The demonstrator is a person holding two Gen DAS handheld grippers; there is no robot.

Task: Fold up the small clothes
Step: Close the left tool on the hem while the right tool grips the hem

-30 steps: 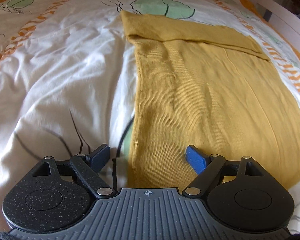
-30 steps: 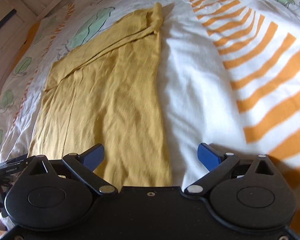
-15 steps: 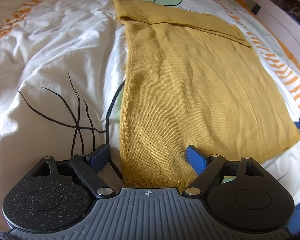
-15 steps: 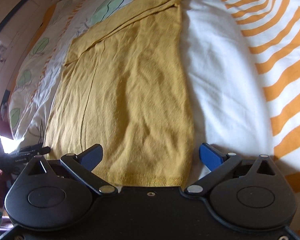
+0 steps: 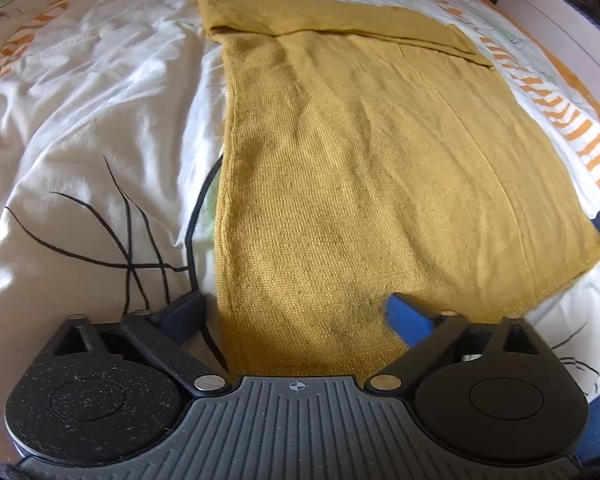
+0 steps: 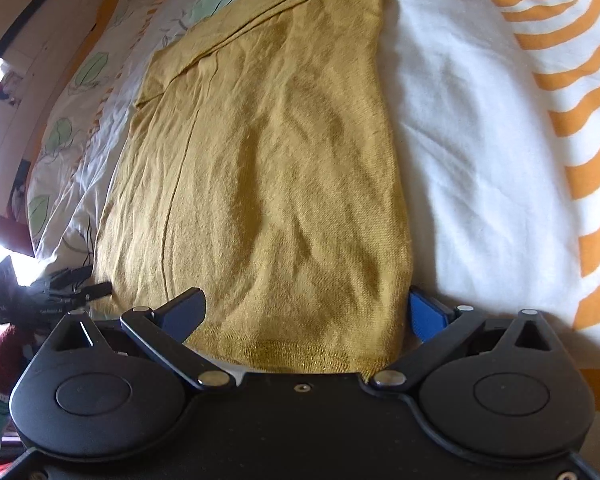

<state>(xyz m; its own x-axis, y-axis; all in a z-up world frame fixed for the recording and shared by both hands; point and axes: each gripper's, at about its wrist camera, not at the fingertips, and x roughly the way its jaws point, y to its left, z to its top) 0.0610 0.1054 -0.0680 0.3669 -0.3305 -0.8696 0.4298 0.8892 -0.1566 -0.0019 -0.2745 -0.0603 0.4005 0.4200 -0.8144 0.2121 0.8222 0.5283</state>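
1. Lying flat on the bed cover (image 5: 100, 92), the yellow garment (image 5: 380, 168) spreads from the near hem at 6 o'clock up to a band turned over across its far end at 12 o'clock in the left wrist view.
2. That folded-over band (image 5: 340, 20) looks like one fold already made; in the right wrist view it shows as a layered strip (image 6: 268, 12) running toward 11 o'clock. The body below it is a single smooth panel, with only light wrinkles.
3. By my reading the task is early to midway: the far end is tucked, but the long body is not yet doubled over, and the near hem has not been lifted.
4. The left gripper (image 5: 296, 312) has its jaws standing wide apart, straddling the near left corner of the garment: one blue pad (image 5: 408, 320) sits over the cloth, the other on the bed cover at 9 o'clock of it. Nothing is pinched.
5. The right gripper (image 6: 304, 312) is likewise spread apart over the near right corner, with the hem between the pads and no grip shown.
6. What is left, I judge, is closing on both near corners and carrying the hem toward 12 o'clock.
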